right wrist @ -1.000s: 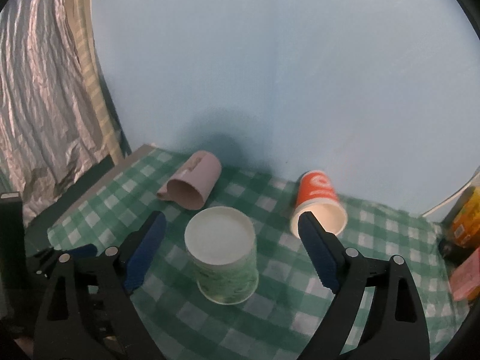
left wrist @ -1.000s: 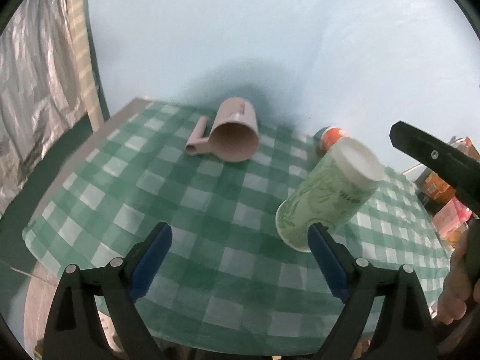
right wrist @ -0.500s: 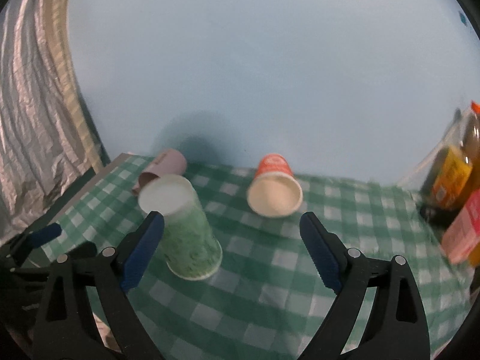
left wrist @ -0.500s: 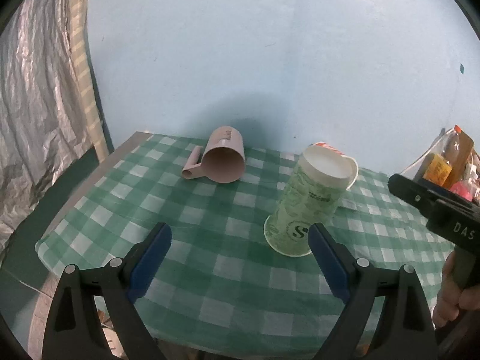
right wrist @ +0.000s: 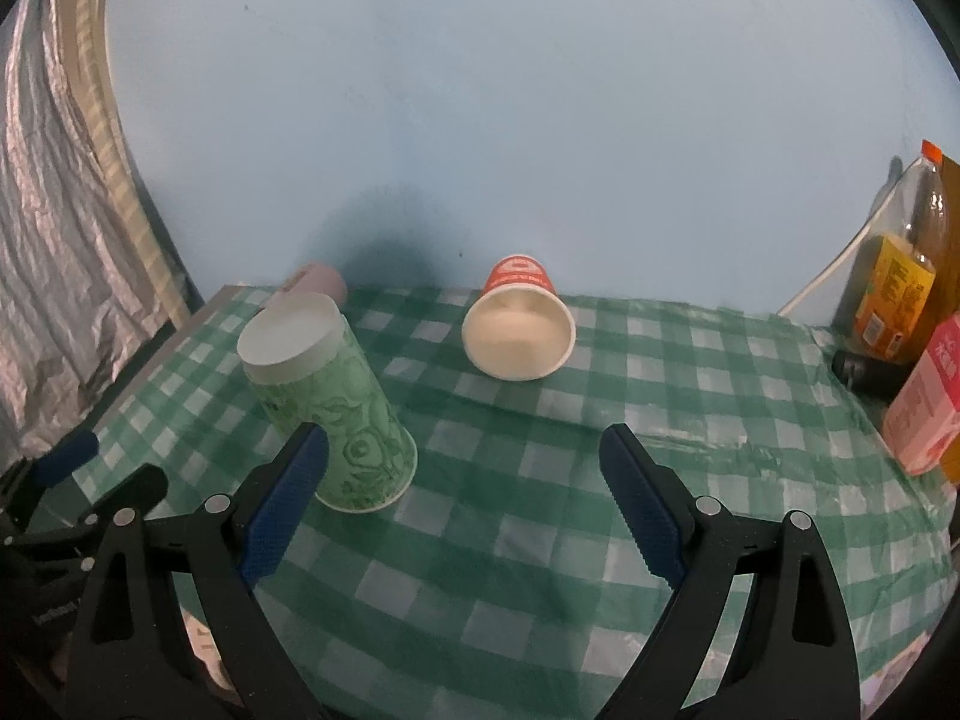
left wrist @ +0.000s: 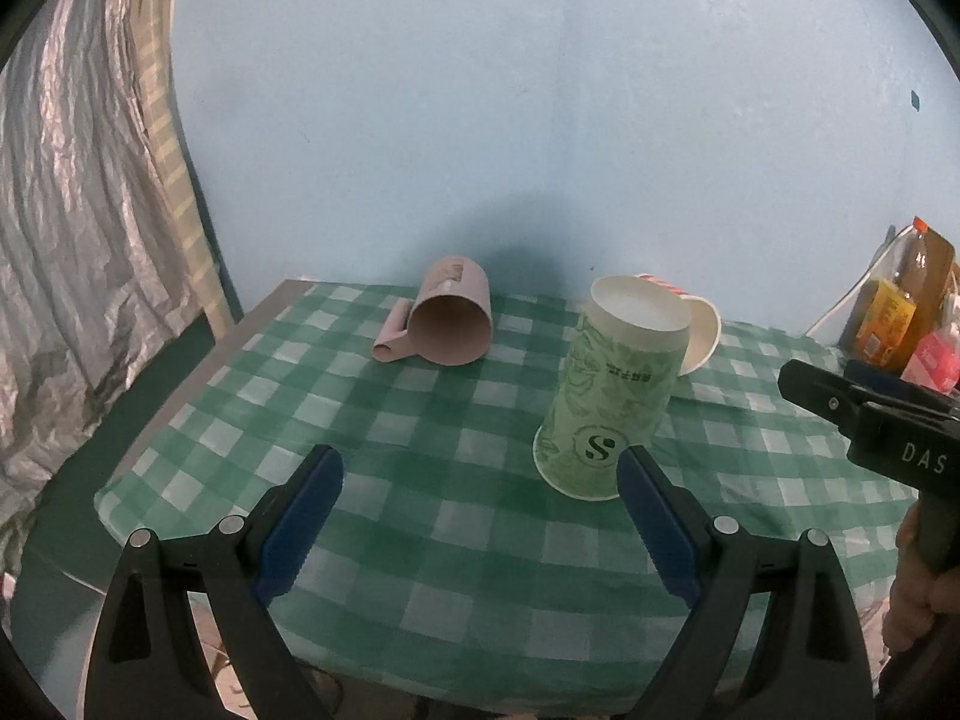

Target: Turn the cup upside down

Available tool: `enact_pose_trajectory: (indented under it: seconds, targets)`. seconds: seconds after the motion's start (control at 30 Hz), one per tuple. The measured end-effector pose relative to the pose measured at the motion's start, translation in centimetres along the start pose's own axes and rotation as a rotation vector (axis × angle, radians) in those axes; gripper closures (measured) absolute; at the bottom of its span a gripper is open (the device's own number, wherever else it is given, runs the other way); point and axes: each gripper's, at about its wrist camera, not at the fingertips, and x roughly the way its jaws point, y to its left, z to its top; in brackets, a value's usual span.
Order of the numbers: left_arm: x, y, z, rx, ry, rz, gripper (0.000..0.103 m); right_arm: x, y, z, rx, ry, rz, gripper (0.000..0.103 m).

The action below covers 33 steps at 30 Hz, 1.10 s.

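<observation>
A green patterned paper cup (left wrist: 612, 396) stands upside down on the green checked tablecloth (left wrist: 420, 456), its white base on top. It also shows in the right wrist view (right wrist: 324, 408). My left gripper (left wrist: 480, 522) is open and empty, near the table's front edge, short of the cup. My right gripper (right wrist: 462, 510) is open and empty, to the right of the green cup. A red paper cup (right wrist: 519, 330) lies on its side, mouth toward me. A pink cup with a handle (left wrist: 453, 324) lies on its side at the back left.
Bottles and cartons stand at the right end of the table (right wrist: 894, 300). A blue wall runs behind the table. A silver foil curtain (left wrist: 78, 240) hangs at the left. The table's front edge is right under both grippers.
Both grippers have pulled back and levelled out, away from the green cup, which stands upside down throughout. The right gripper has swung to the right, so the red cup sits more central.
</observation>
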Motion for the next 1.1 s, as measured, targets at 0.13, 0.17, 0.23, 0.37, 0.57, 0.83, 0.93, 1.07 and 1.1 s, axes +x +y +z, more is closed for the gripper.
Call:
enact_pose_trajectory:
  seconds: [0.13,0.17,0.23,0.37,0.57,0.83,0.93,1.07,1.1]
  targets:
    - [0.04,-0.16,0.19,0.001,0.001,0.005,0.009,0.1,-0.02,0.03,0.004,0.004,0.005,0.012]
    - [0.0,-0.22,0.21,0.0,0.0,0.004,0.009,0.13,0.0,0.02,0.002,0.003,0.005,0.012]
    - [-0.01,-0.17,0.18,0.003,0.003,0.007,0.009,0.16,-0.01,-0.02,-0.001,0.002,0.005,0.012]
    - [0.04,-0.21,0.22,-0.001,0.009,0.008,0.009,0.16,0.0,-0.09,0.0,0.003,0.007,0.012]
    - [0.11,-0.33,0.09,0.002,0.013,0.006,0.009,0.2,0.11,-0.09,-0.005,0.004,0.008,0.012]
    - [0.31,-0.4,-0.03,-0.008,0.027,0.001,0.009,0.24,0.29,-0.14,-0.001,0.009,0.016,0.012]
    - [0.32,-0.42,-0.01,-0.007,0.026,0.002,0.009,0.32,0.36,-0.08,-0.003,0.01,0.017,0.012]
    - [0.34,-0.45,0.02,-0.008,0.027,0.002,0.009,0.26,0.46,-0.07,-0.005,0.008,0.018,0.012]
    - [0.35,-0.47,0.0,-0.006,0.029,0.001,0.009,0.25,0.48,-0.09,-0.006,0.007,0.018,0.012]
